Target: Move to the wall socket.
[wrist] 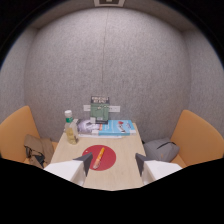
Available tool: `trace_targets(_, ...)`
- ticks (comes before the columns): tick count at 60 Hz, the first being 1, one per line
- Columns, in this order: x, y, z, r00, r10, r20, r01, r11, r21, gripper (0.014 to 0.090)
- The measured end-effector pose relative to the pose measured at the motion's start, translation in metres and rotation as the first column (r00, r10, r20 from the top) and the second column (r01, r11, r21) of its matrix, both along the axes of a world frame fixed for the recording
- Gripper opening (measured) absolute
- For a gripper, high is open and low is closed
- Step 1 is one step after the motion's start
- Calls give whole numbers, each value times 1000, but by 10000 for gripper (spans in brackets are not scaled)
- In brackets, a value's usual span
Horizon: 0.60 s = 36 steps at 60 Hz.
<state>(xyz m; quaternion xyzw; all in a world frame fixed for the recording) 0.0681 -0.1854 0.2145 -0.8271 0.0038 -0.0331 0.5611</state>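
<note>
The wall socket (pixel 114 108) is a white plate on the grey felt wall, just above the far end of the table and partly hidden behind a small standing card (pixel 100 107). My gripper (pixel 113 164) is well short of it, over the near end of the wooden table (pixel 125 155). Its two white fingers (pixel 82 165) stand apart with nothing between them. Just ahead of the fingers lies a red round mat (pixel 100 157) with an orange pen-like object on it.
A bottle with a green cap (pixel 69 127) stands at the table's far left. Booklets and a blue book (pixel 114 128) lie at the far end. Orange seats (pixel 197 137) flank the table; a grey bag (pixel 161 149) lies on the right seat, dark items (pixel 35 150) on the left.
</note>
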Motion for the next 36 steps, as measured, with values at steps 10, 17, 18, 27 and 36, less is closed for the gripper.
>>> trace_targets(10,18,16,-6,999,-39,12,39,999,20,880)
trace_targets(17,32,45,-9,999,-41,17,40,999,25,879)
trace_targets(18,37,51,-7,999,-32,16,32,999,24,878)
trace_targets(27,47,113,-9,1000,2,9,-3,999,52,878)
trace_targets(36,53,191,-14,999,45,-5,-44,997,61,874)
